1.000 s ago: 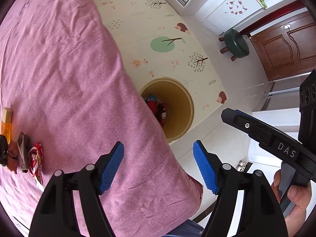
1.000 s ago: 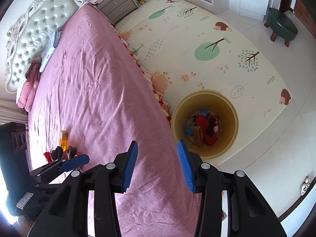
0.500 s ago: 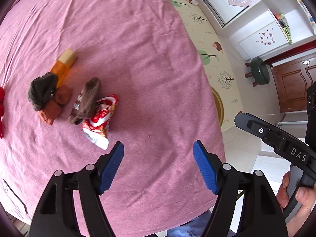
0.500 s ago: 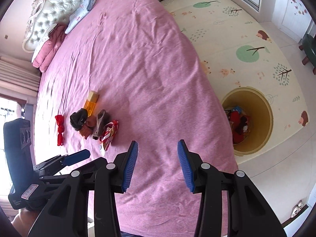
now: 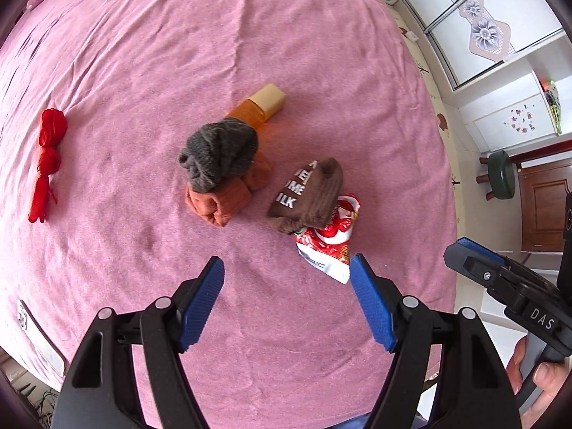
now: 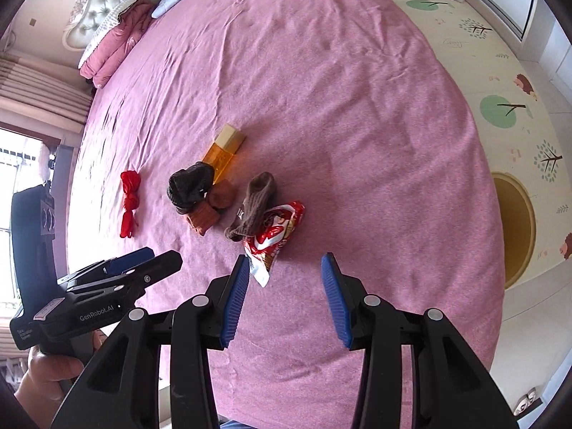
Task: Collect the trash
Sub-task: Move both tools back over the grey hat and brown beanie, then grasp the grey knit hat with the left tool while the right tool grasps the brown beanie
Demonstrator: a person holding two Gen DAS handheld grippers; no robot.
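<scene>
A red and white snack wrapper (image 5: 330, 241) lies on the pink bed (image 5: 250, 35), partly under a brown sock (image 5: 309, 196); it also shows in the right wrist view (image 6: 273, 236). An orange bottle (image 5: 259, 109) with a cream cap lies behind a grey sock (image 5: 218, 152) and an orange sock (image 5: 223, 200). A red string bundle (image 5: 46, 164) lies at the left. My left gripper (image 5: 287, 277) is open and empty, just short of the wrapper. My right gripper (image 6: 284, 273) is open and empty, its left finger beside the wrapper's white end.
A yellow bin (image 6: 514, 228) stands on the patterned floor mat (image 6: 500, 82) right of the bed. Pillows and a tufted headboard (image 6: 107, 3) are at the far end. A green stool (image 5: 500, 175) and a wooden door stand at the right.
Both grippers have swung from the yellow bin on the floor back over the bed and closed in on the pile of socks, bottle and wrapper. Both stay open.
</scene>
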